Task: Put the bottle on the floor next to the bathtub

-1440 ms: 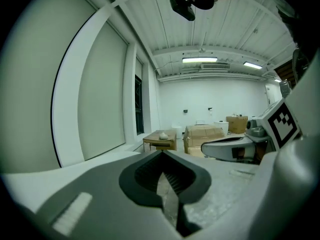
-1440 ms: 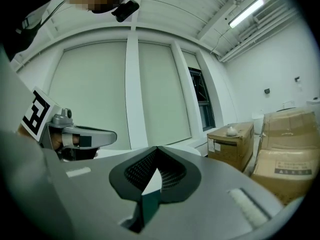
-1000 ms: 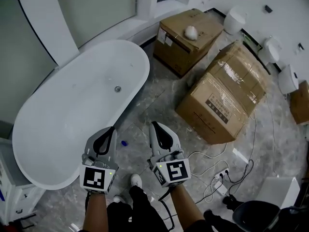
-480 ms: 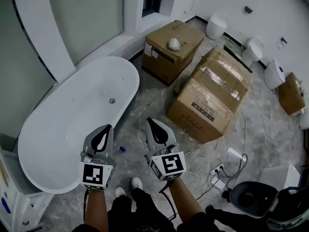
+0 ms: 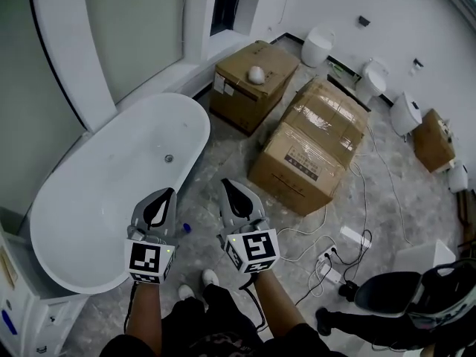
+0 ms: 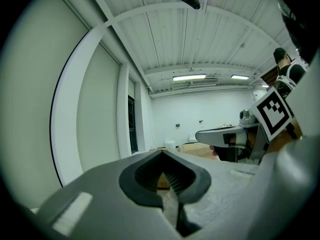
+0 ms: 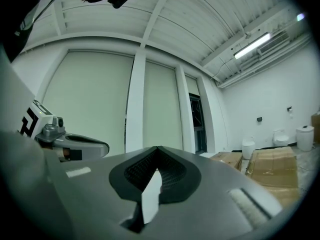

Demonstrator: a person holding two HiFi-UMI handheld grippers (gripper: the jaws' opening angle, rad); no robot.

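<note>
A small blue-capped thing, probably the bottle, lies on the marble floor close to the white bathtub, showing between my two grippers. My left gripper is held high above the tub's near end, shut, with nothing in it. My right gripper hangs beside it over the floor, also shut and empty. In the left gripper view the left gripper points level toward the far wall with the tips meeting. The right gripper in its own view points level at the tall window panels.
Two cardboard boxes stand on the floor right of the tub, one bearing a white lump. Toilets line the far wall. Cables and a power strip lie at right. The person's shoes are below.
Both grippers have risen together, and the tub, boxes and floor look smaller and farther below. The blue-capped thing stays on the floor. Both pairs of jaws stay shut.
</note>
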